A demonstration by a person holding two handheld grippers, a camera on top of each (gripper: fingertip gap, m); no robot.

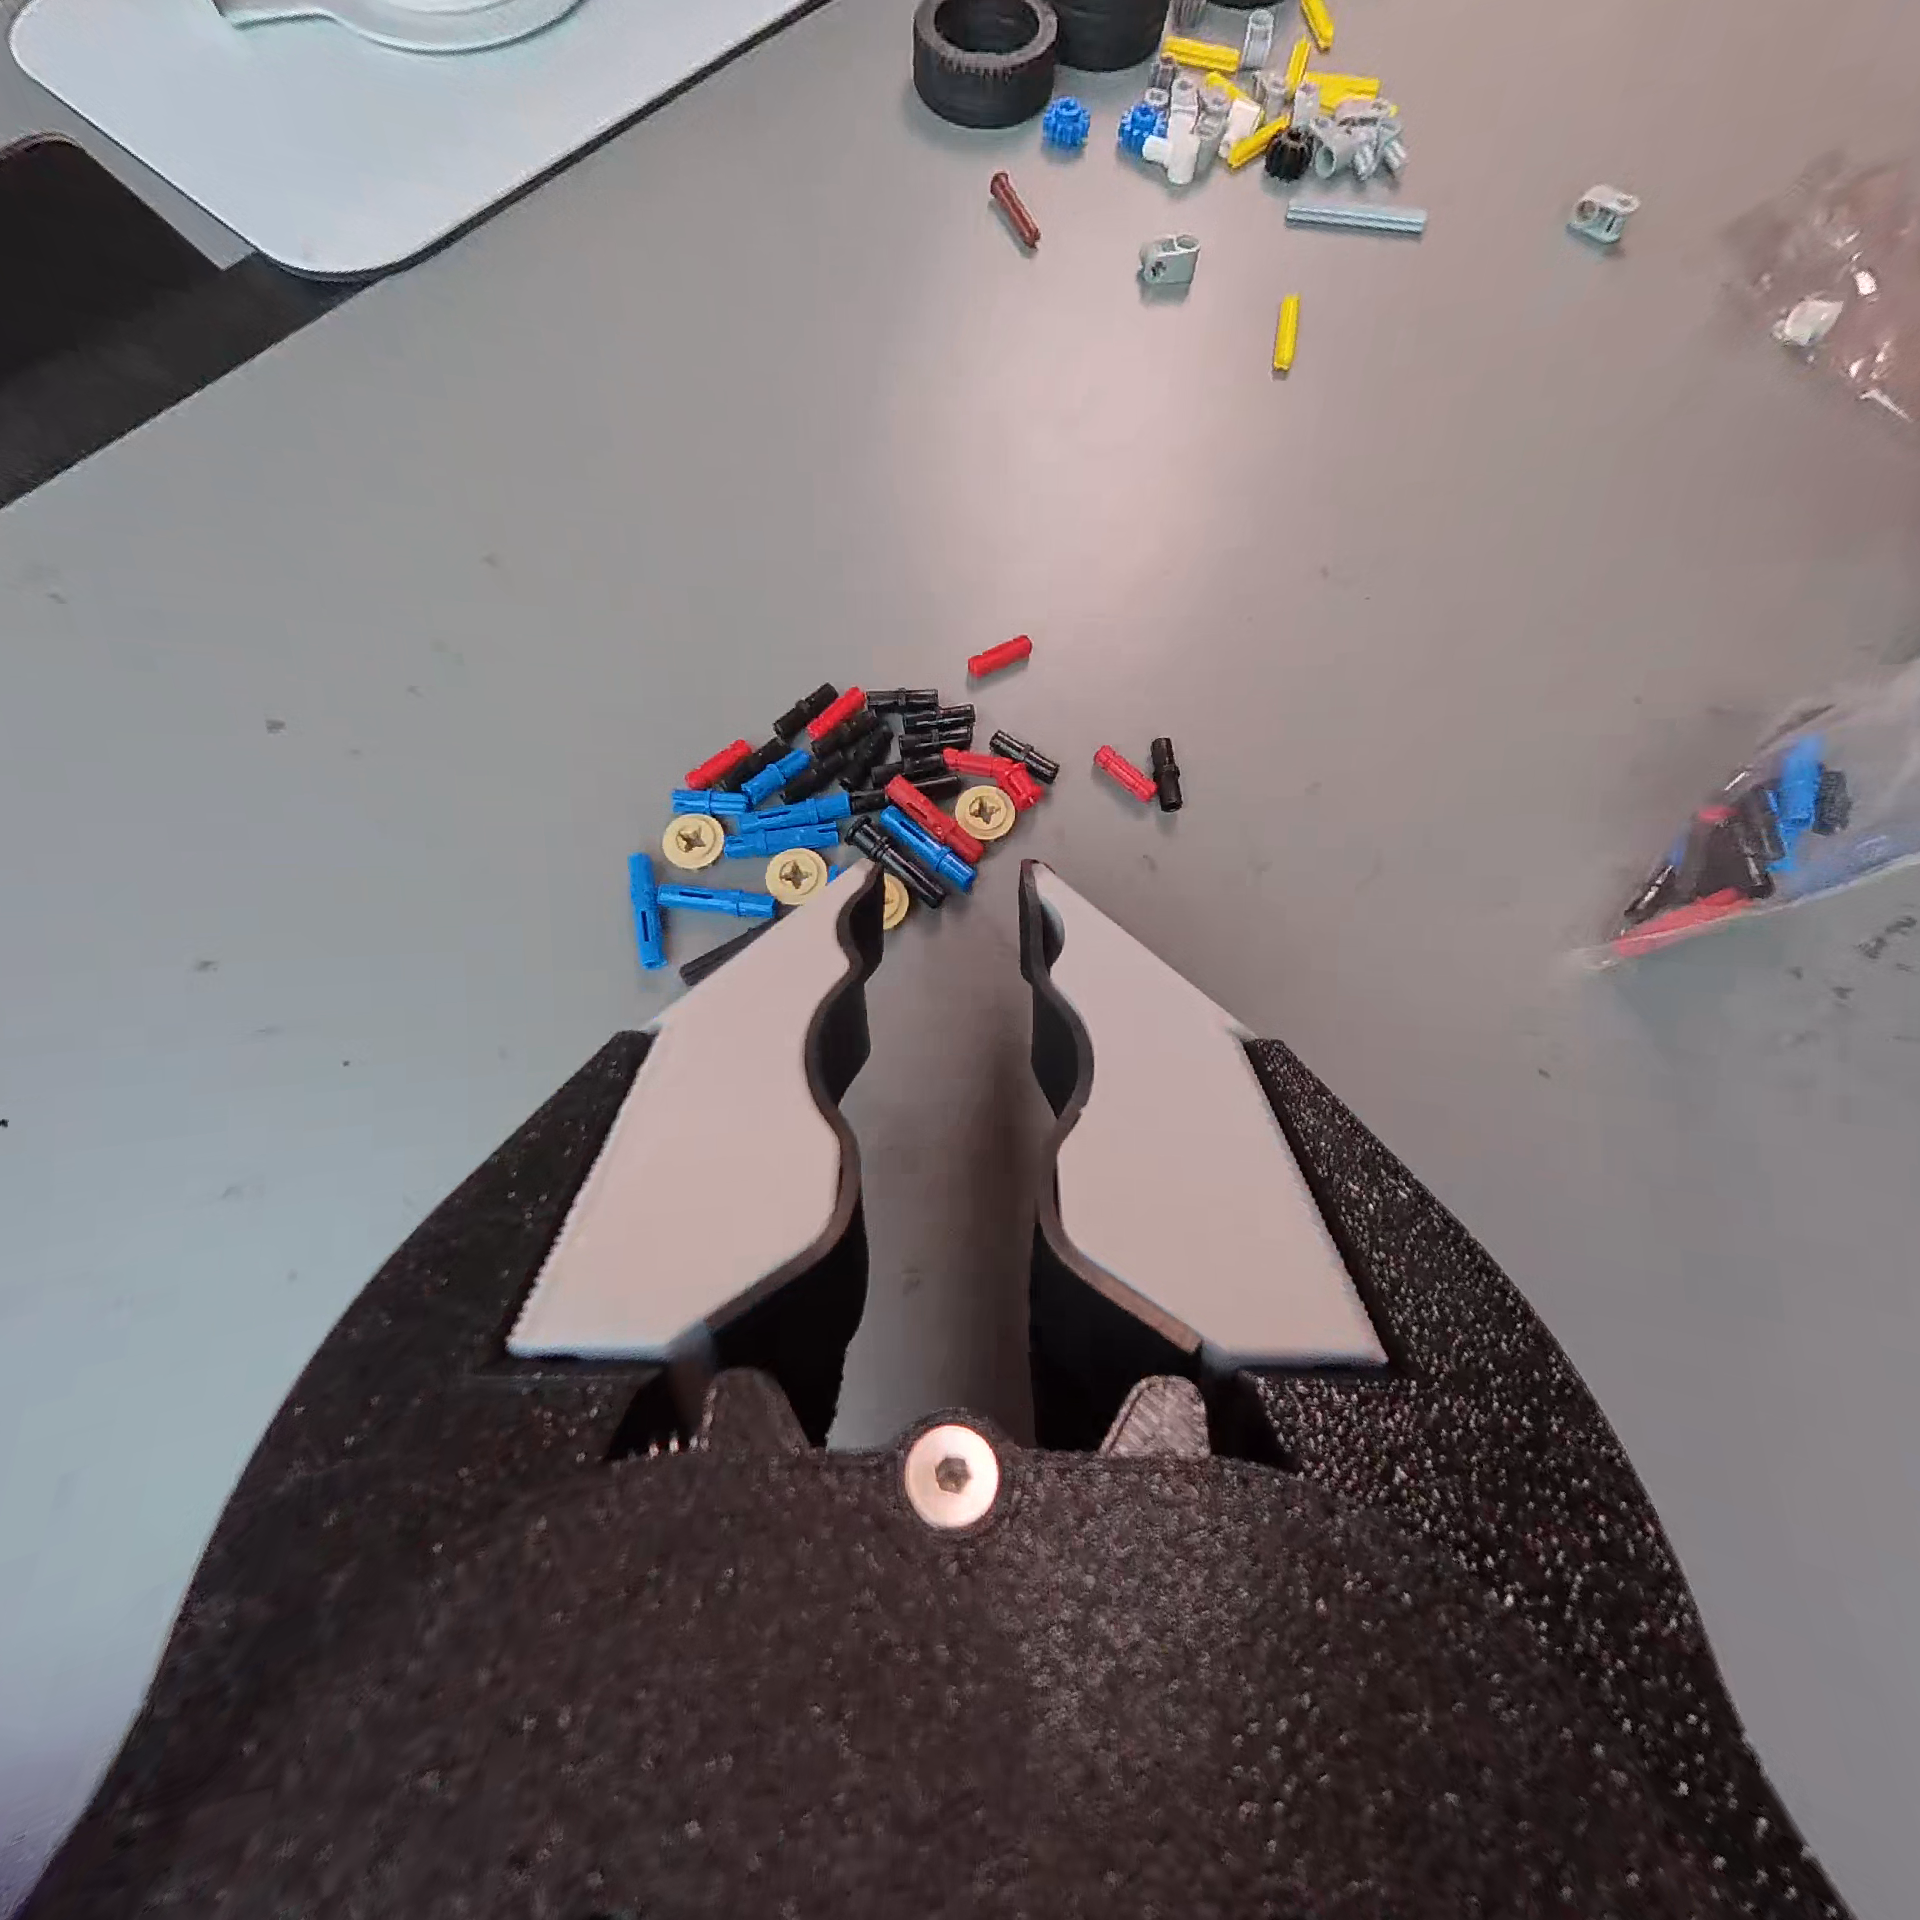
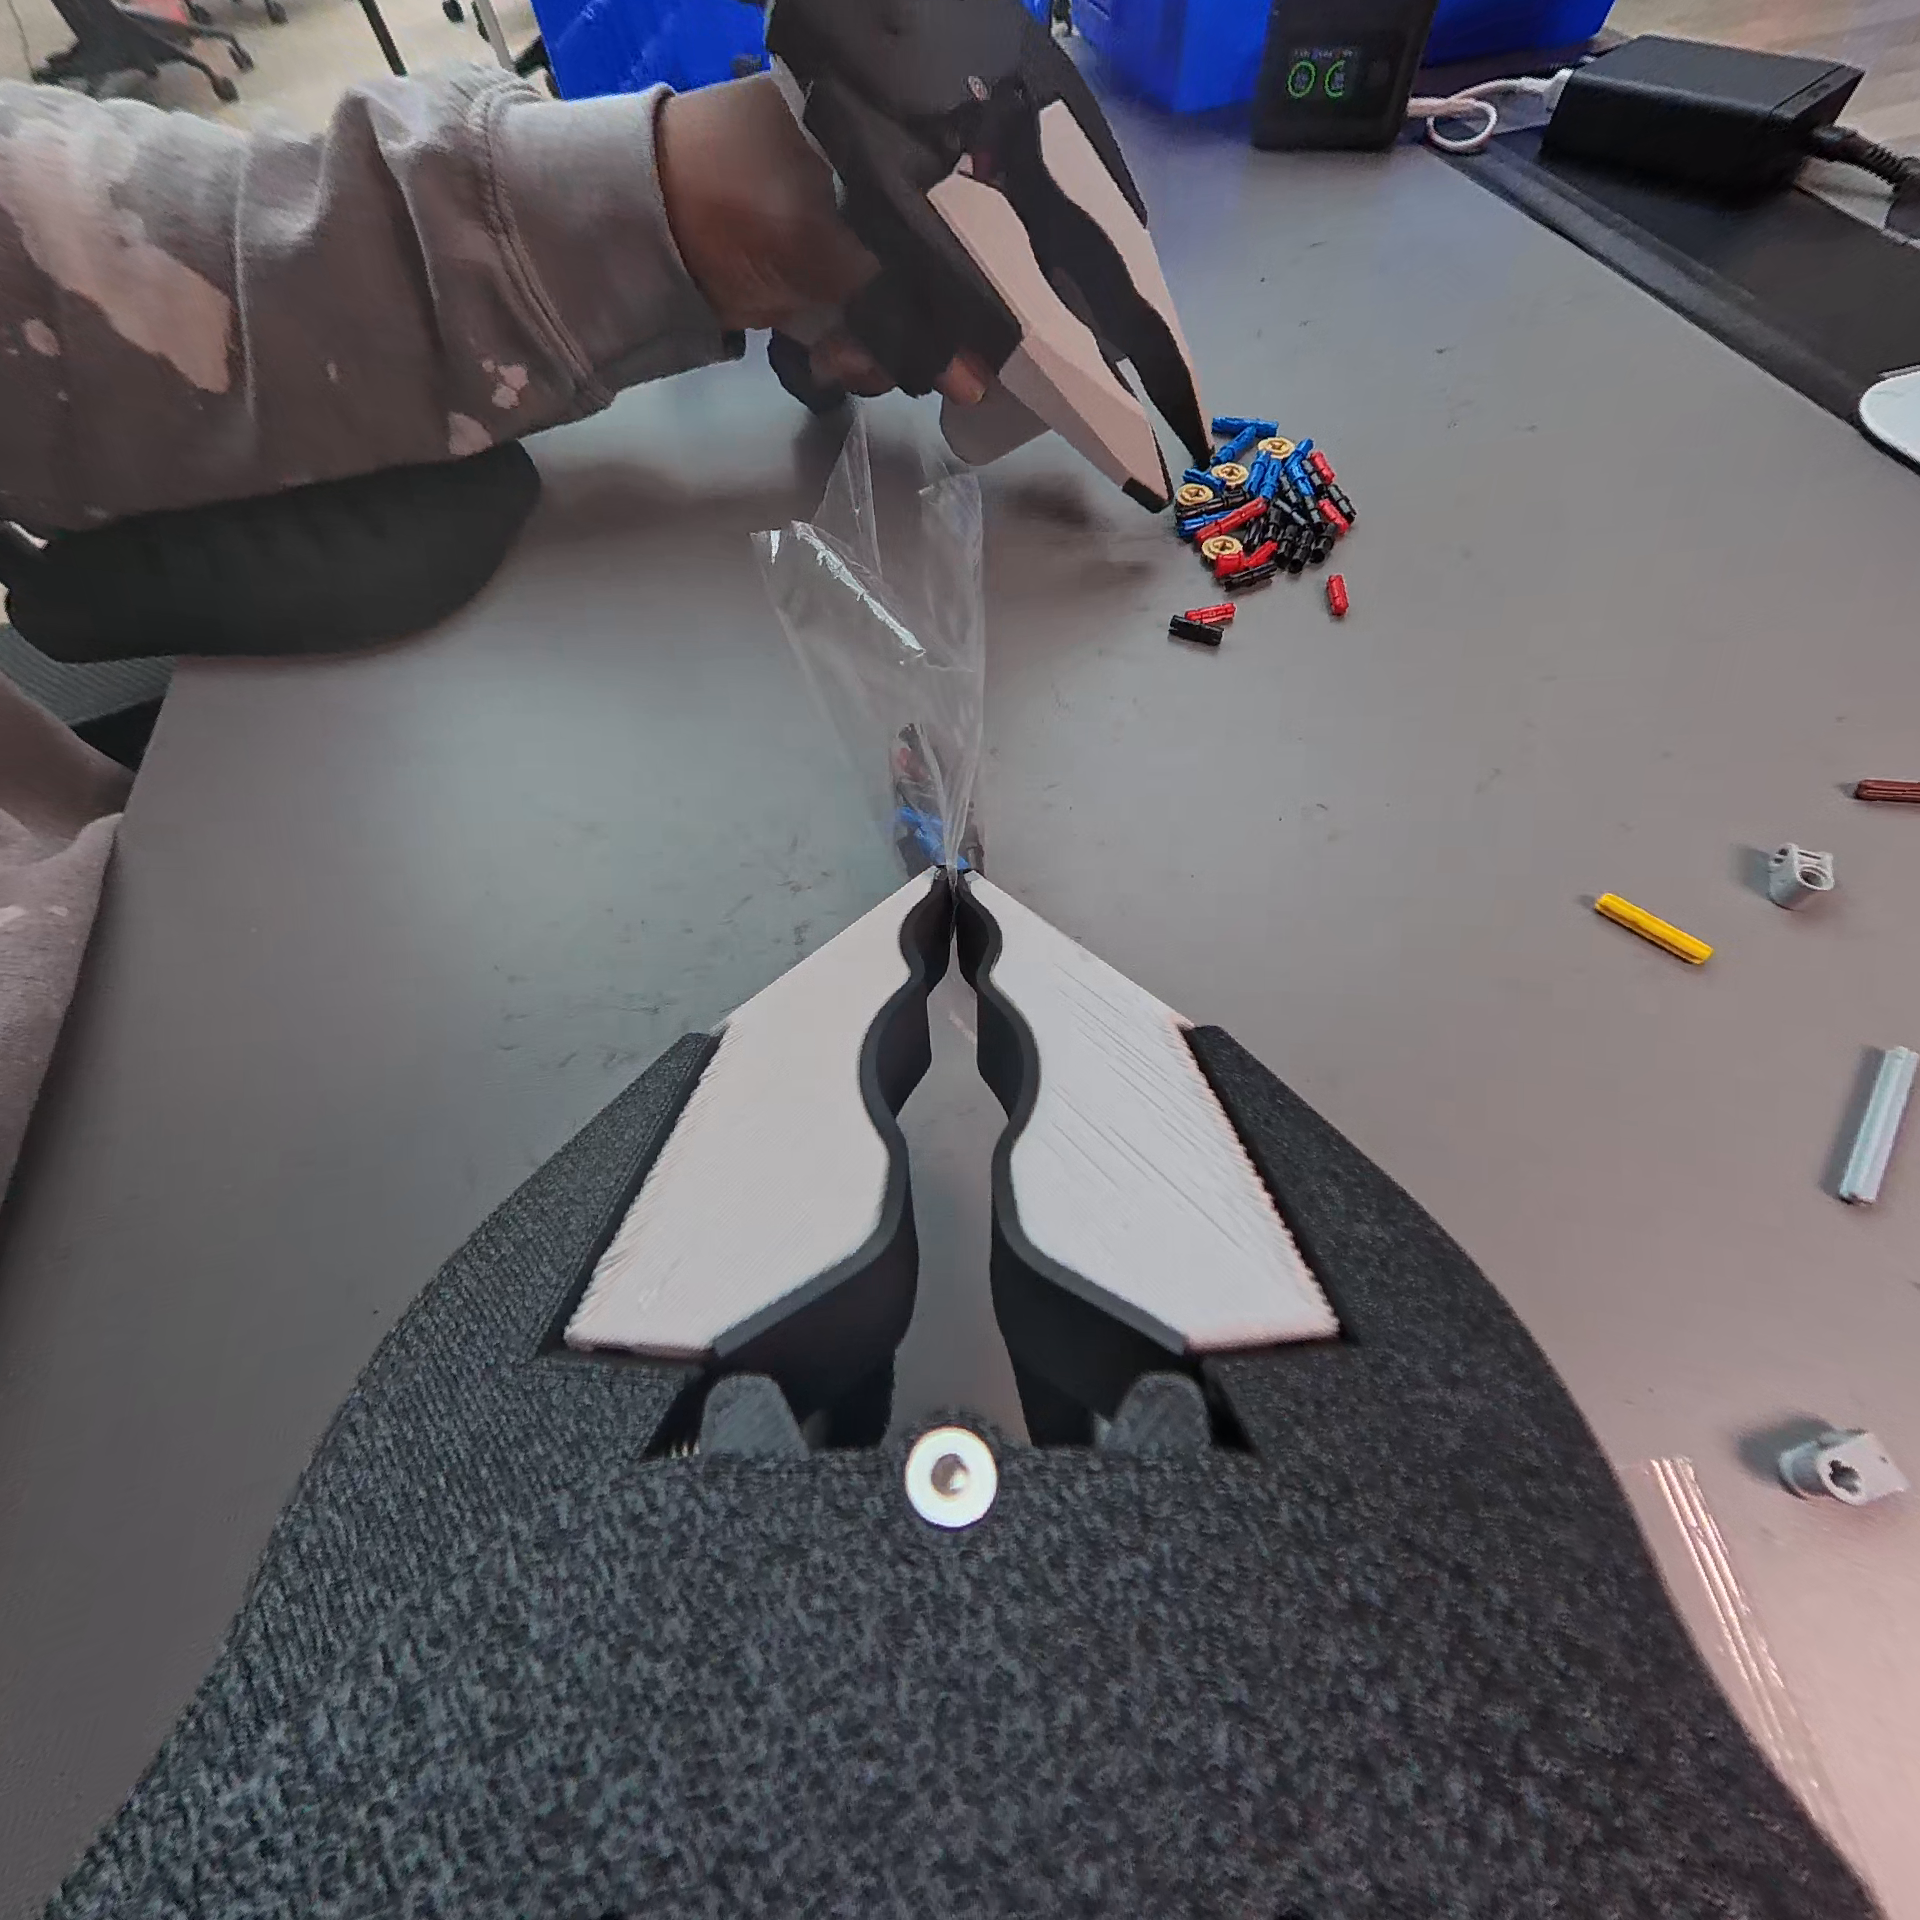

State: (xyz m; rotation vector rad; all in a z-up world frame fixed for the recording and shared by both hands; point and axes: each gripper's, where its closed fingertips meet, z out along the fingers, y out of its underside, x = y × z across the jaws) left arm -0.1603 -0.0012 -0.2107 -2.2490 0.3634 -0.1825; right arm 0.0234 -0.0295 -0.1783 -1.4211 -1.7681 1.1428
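A pile of small red, blue and black pins with tan round pieces lies on the grey table. My left gripper is open and empty, its tips at the near edge of the pile; it also shows in the right wrist view, held by a hand. My right gripper is shut on a corner of a clear plastic bag and holds it up; a few pins are left in it. The bag also shows blurred in the left wrist view.
A second heap of yellow, grey and blue parts and black tyres lies at the far side. Loose pieces include a yellow axle and a grey rod. A monitor base stands far left. Black devices and blue bins are beyond. The gap from one gripper's tips to the other's is roughly 20 centimeters. From the right gripper's tips to the yellow axle is close to 15 centimeters. The left camera catches it too, in the left wrist view.
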